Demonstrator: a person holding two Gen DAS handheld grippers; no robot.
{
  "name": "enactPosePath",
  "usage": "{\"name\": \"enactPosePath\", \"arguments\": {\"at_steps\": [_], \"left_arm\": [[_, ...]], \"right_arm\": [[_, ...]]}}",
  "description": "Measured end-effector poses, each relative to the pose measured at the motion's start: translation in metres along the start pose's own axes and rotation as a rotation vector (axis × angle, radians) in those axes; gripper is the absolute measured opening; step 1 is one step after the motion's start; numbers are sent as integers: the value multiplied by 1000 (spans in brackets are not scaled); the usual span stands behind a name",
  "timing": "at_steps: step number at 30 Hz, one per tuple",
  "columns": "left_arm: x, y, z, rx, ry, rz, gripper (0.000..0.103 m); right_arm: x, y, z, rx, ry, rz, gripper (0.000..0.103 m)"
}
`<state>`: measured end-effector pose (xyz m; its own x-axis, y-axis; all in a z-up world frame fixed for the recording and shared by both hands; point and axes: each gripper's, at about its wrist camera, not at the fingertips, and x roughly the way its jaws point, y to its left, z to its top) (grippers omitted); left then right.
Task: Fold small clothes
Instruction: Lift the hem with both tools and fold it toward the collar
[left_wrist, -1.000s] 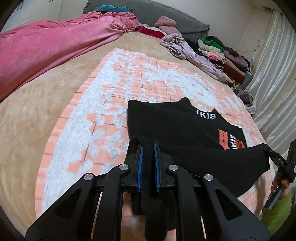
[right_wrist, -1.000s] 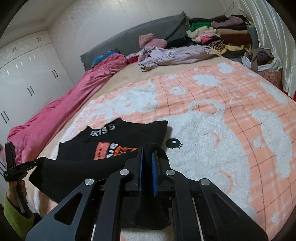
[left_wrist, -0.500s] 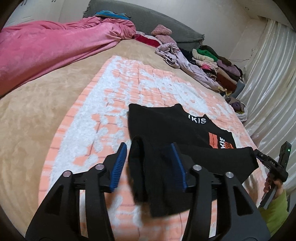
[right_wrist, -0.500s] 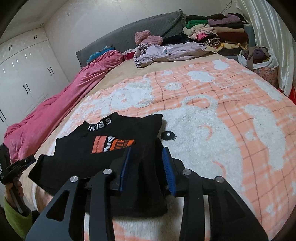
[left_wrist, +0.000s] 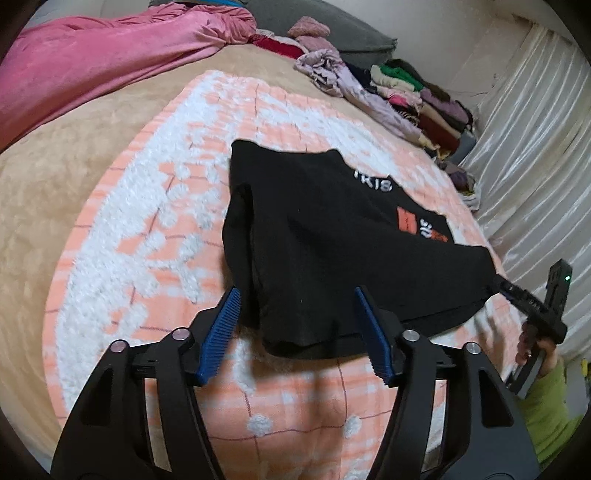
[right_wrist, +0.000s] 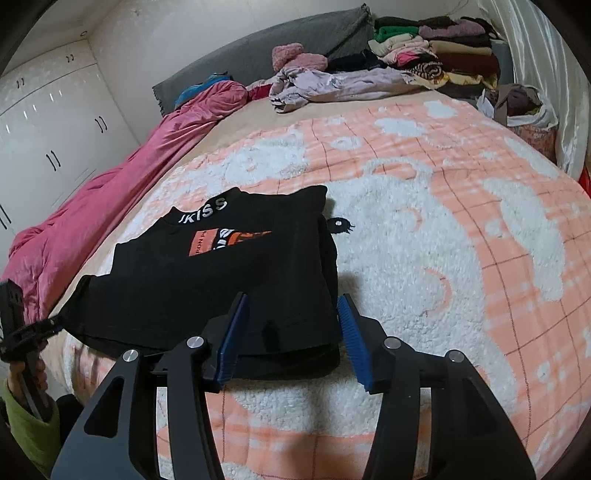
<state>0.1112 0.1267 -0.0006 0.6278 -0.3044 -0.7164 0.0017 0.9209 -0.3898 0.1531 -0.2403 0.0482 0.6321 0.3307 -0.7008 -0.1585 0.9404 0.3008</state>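
Note:
A small black top (left_wrist: 325, 236) with white collar lettering and an orange chest print lies on the orange-and-white fleece blanket (left_wrist: 155, 236), its lower part folded up over the body. It also shows in the right wrist view (right_wrist: 221, 280). My left gripper (left_wrist: 299, 325) is open and empty, its blue pads (left_wrist: 221, 332) on either side of the folded hem's left corner. My right gripper (right_wrist: 291, 336) is open and empty at the hem's right corner, also seen from the left wrist view (left_wrist: 532, 306). The left gripper shows at the right wrist view's left edge (right_wrist: 26, 328).
A pink quilt (left_wrist: 96, 66) lies along the far left of the bed. A lilac garment (right_wrist: 332, 85) and a stack of folded clothes (right_wrist: 436, 59) sit by the grey headboard. A bag of clothes (right_wrist: 524, 110) stands near the white curtain (left_wrist: 535, 147). White wardrobes (right_wrist: 48, 122) stand left.
Both grippers were shut on the black top's hem and carried it up over the body. Both opened, let the cloth drop flat, and pulled back slightly.

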Motion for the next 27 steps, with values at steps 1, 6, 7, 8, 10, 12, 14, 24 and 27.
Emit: {"name": "enactPosePath", "arguments": {"at_steps": [1,6,7,8,10,12,14,24,27], "left_arm": [[1,-2,-1,7,0,19,33],[-3,-7,3,45,-15,48,4],[-4,-7,5,48,-20,46,4],[-6,-7,8,47,-28,37,4],[-10,-6,17,29,-43,-4,4],[-11,-5,25,10,-51,-28,4],[-12,-1,37,-17,-65,-45,4],[24,40,92,-253,-48,-105,4],[41,49,99,-301,-28,-95,5]], "right_arm": [[1,0,0,0,3,-1,48],[1,-1,4,-10,8,11,10],[0,0,5,-11,0,18,10],[-2,0,9,-7,-11,34,9],[-3,0,16,-4,-28,60,9],[-2,0,27,3,-47,79,9],[1,-2,39,24,-64,108,9],[52,-14,98,137,-69,114,9],[71,-19,107,167,-46,97,9]]}}
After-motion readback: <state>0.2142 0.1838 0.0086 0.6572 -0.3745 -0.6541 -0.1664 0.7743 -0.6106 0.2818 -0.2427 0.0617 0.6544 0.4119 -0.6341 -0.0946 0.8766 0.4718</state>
